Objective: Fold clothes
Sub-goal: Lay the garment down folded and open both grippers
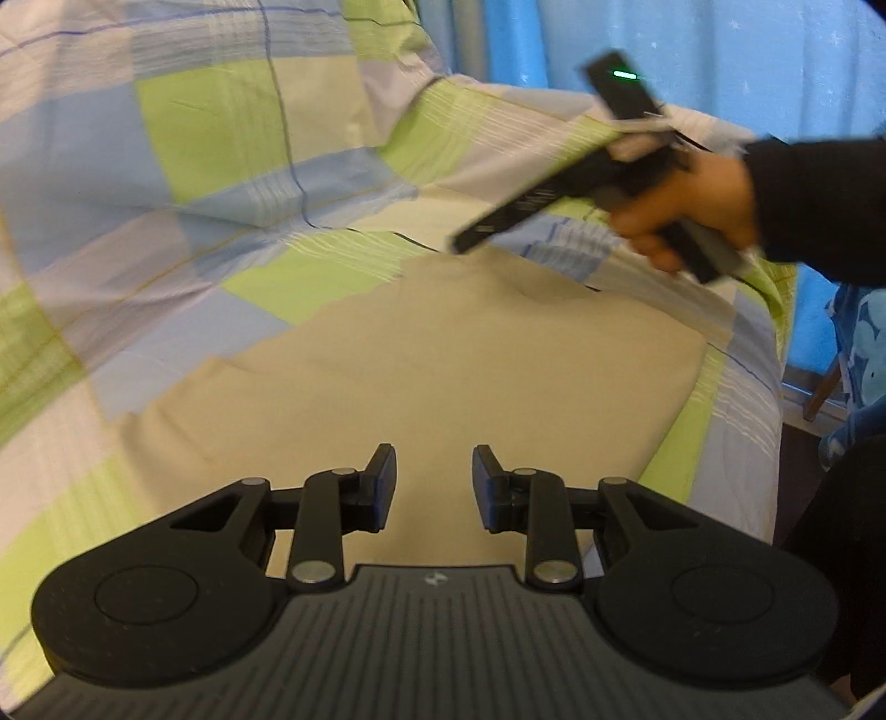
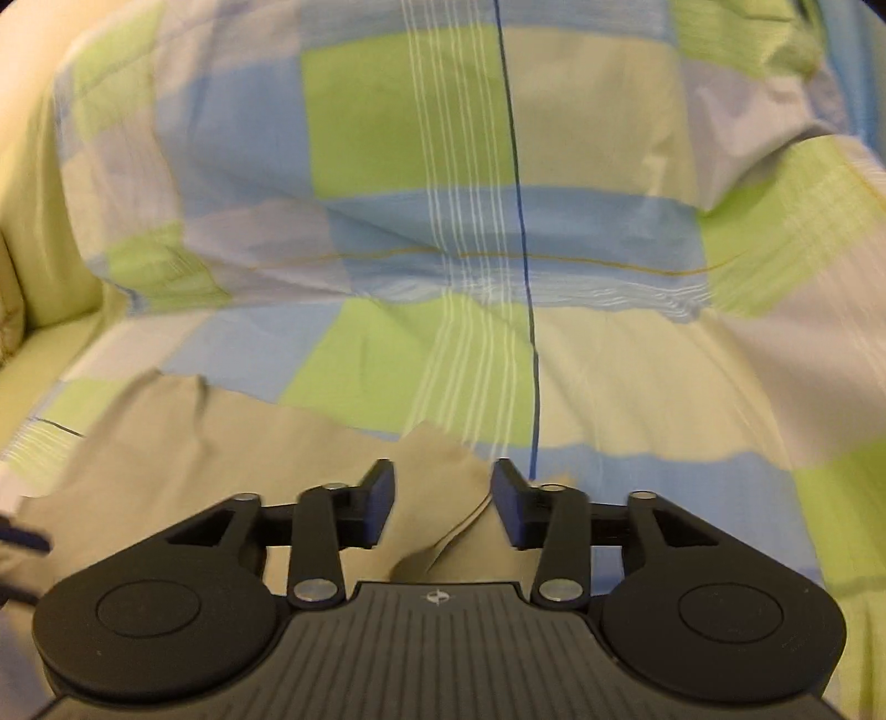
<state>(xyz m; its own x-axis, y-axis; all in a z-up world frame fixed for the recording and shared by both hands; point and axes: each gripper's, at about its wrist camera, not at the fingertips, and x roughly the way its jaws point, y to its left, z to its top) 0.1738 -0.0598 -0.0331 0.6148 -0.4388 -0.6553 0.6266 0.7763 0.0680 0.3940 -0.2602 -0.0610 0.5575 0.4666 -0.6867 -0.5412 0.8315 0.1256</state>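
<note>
A beige garment (image 1: pixel 432 360) lies spread flat on a checked bedsheet (image 1: pixel 166 166). My left gripper (image 1: pixel 434 476) hovers open over the garment's near part, nothing between its fingers. In the left wrist view a person's hand (image 1: pixel 686 205) holds the right gripper's black body above the garment's far edge. In the right wrist view my right gripper (image 2: pixel 443 498) is open above a folded edge of the beige garment (image 2: pixel 221 471), with a seam line running between the fingers. Nothing is gripped.
The checked green, blue and white sheet (image 2: pixel 443 194) rises over a pillow-like bulge at the back. Blue curtains (image 1: pixel 692 44) hang beyond the bed. The bed's right edge drops to a dark floor (image 1: pixel 803 459). A black sleeve (image 1: pixel 825 205) covers the person's arm.
</note>
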